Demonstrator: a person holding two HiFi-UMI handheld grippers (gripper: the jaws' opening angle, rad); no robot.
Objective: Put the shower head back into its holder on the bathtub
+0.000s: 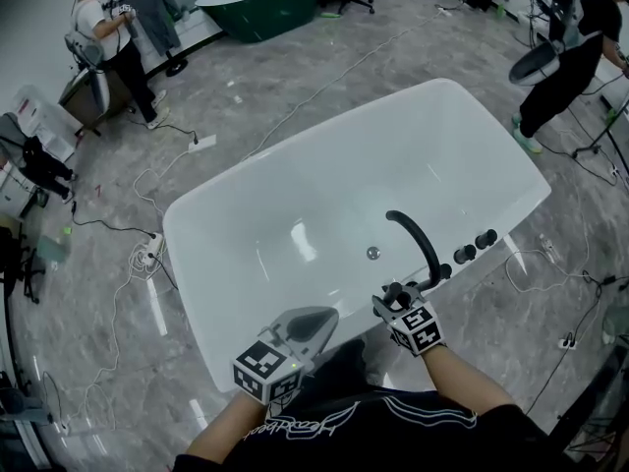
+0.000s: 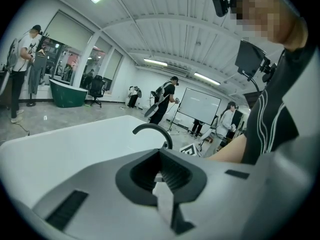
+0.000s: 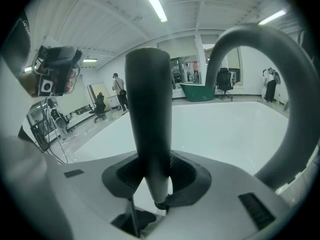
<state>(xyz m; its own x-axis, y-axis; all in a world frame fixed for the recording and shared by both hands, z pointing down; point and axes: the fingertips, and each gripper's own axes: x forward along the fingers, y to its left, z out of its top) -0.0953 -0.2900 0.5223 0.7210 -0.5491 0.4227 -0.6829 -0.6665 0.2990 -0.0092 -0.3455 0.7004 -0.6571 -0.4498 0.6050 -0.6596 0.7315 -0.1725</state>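
The slim dark shower head stands upright at the white bathtub's near rim.

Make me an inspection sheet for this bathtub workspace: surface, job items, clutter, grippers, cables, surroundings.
Surface: white bathtub on a grey marble floor; only the drain shows inside it.
Job's things: dark shower head between the right gripper's jaws, beside the black curved spout; black knobs on the rim; the holder cannot be made out.
Clutter: nothing seen.
Grippers: right gripper shut on the shower head at the tub's near rim; left gripper shut, empty.
Cables: white cables and a power strip on the floor.
Surroundings: green bathtub; people standing at the far corners.
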